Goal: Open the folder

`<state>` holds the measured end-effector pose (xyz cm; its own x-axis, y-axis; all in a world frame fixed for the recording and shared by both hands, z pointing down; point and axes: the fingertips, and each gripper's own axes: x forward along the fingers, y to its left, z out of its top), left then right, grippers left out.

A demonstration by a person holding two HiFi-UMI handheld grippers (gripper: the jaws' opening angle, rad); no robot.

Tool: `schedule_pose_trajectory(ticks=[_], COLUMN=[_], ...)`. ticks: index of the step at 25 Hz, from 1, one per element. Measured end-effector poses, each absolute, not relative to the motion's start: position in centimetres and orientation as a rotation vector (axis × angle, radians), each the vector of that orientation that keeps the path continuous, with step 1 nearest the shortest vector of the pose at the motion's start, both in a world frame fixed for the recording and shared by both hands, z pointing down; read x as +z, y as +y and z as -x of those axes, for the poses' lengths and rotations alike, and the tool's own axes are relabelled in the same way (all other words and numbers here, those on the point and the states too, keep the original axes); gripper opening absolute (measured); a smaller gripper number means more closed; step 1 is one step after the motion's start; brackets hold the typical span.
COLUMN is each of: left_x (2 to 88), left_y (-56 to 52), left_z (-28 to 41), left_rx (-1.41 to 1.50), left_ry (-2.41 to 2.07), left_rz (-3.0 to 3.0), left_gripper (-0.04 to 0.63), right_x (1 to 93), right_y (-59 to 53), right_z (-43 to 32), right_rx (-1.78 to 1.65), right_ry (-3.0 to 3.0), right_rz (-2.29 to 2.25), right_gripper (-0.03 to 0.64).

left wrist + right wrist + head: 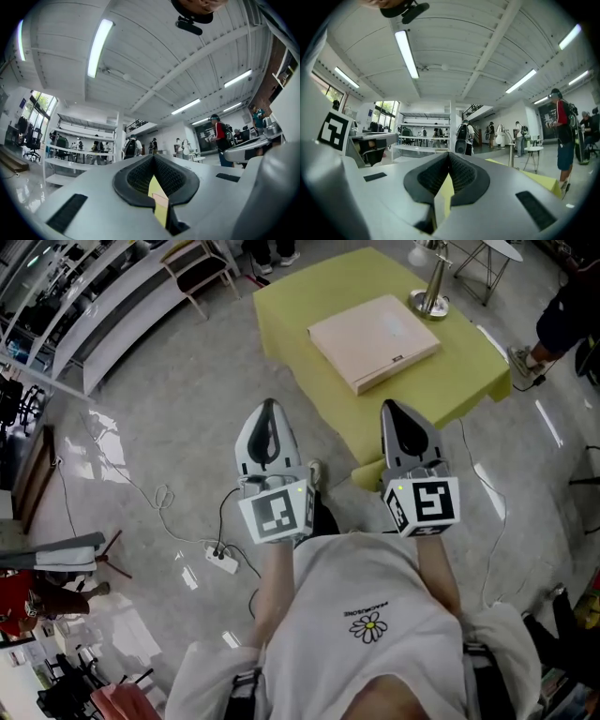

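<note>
Beige folder (374, 340), closed, flat on yellow-green table (309, 306).

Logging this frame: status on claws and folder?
Left claw and right claw shut, empty, short of the table. Folder closed, flat on it. Lamp beside its far corner, nothing on the cover.

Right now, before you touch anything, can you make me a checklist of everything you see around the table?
Surface: table covered with a yellow cloth.
Job's things: beige folder lies closed on the table.
Clutter: silver lamp at the far corner, near the folder.
Grippers: left gripper and right gripper both shut, empty, short of the table.
Cables: power strip and loose cable on the floor.
Surroundings: shelves, a chair, a person standing nearby.
</note>
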<state>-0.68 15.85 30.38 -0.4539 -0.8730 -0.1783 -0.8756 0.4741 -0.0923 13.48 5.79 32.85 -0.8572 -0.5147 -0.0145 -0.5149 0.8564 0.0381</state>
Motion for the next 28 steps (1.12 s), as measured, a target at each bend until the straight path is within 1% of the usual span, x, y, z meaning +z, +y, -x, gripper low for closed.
schedule_pose_trajectory(ticks=[2,4,5,8,9,14,17,21,27,28], left_x=[29.9,29.7,29.6,29.6,29.6,30.0,30.4,30.4,30.4,30.6], left_y=[14.1,12.2,11.1,7.6,6.3,1.0,-1.9,-5.4,-7.1,-7.2], left_z=[2.1,3.1,3.5,5.0,5.7,10.5,13.1,17.3,22.4,23.2], left_rx=[0.063,0.066,0.003,-0.338,-0.367,-0.217,-0.322,-0.308,-0.346,-0.310], left_ry=[2.506,2.465,2.423,2.242,2.212,2.219,2.156,2.121,2.068,2.084], left_rz=[1.534,1.527,1.517,1.533,1.560,1.696,1.717,1.748,1.797,1.816], left_gripper=[0.014,0.014,0.014,0.014,0.014,0.014,0.014,0.014,0.014,0.014], right_x=[32.8,33.5,34.0,34.8,34.9,35.7,35.8,35.8,35.1,35.2], right_y=[4.5,2.9,2.1,-0.2,-1.1,-5.7,-8.5,-11.7,-13.3,-13.4], right_z=[-12.2,-11.0,-10.4,-8.1,-7.3,-3.2,-0.9,3.1,8.4,9.0], right_rx=[0.103,0.062,0.039,0.010,-0.001,-0.122,-0.152,-0.165,-0.182,-0.212], right_ry=[3.027,3.026,3.027,3.041,3.045,3.035,3.006,2.965,2.932,2.925], right_rz=[0.870,0.898,0.914,0.964,0.983,1.086,1.142,1.174,1.200,1.202], right_gripper=[0.012,0.012,0.012,0.012,0.012,0.012,0.012,0.012,0.012,0.012])
